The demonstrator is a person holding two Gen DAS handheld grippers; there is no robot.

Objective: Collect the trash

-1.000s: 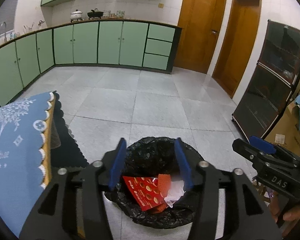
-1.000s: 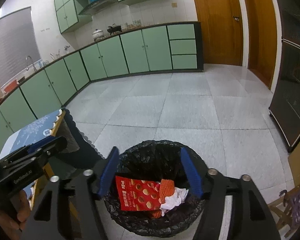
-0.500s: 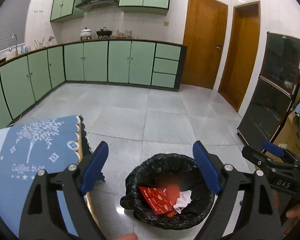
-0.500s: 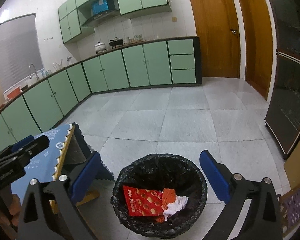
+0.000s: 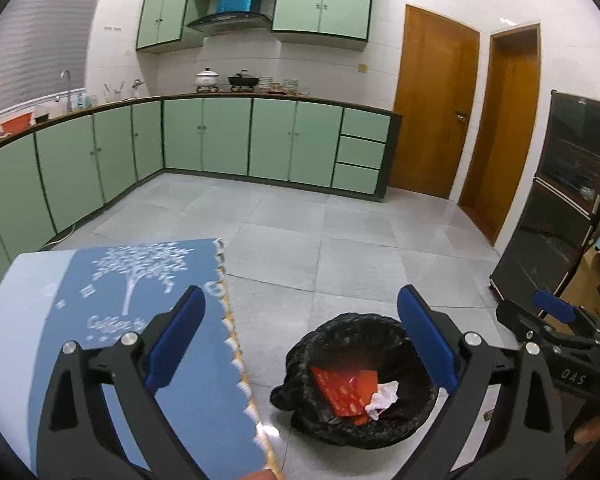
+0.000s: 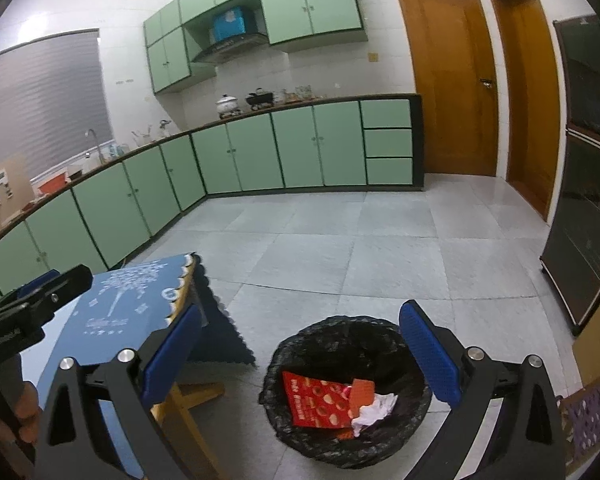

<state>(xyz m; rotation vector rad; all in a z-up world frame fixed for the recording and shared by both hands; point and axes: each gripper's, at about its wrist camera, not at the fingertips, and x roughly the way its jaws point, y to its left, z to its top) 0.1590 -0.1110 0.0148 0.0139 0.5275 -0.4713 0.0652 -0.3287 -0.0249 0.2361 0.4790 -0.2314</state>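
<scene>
A bin lined with a black bag (image 5: 360,384) stands on the tiled floor; it also shows in the right wrist view (image 6: 346,390). In it lie a red snack wrapper (image 6: 314,400), an orange-red piece (image 6: 362,392) and a crumpled white tissue (image 6: 374,410). My left gripper (image 5: 302,340) is open and empty, raised above the bin and the table edge. My right gripper (image 6: 300,350) is open and empty above the bin. The right gripper shows at the right edge of the left wrist view (image 5: 556,320).
A small wooden table with a blue cloth (image 6: 128,312) stands left of the bin. Green cabinets (image 6: 260,156) run along the far and left walls. A dark glass cabinet (image 6: 584,220) and a cardboard box (image 5: 596,284) stand on the right. Two wooden doors (image 6: 452,80) are at the back.
Both grippers opened wide from a narrower gap and rose away from the bin. The views tilted up, and the left gripper now hangs partly over the table.
</scene>
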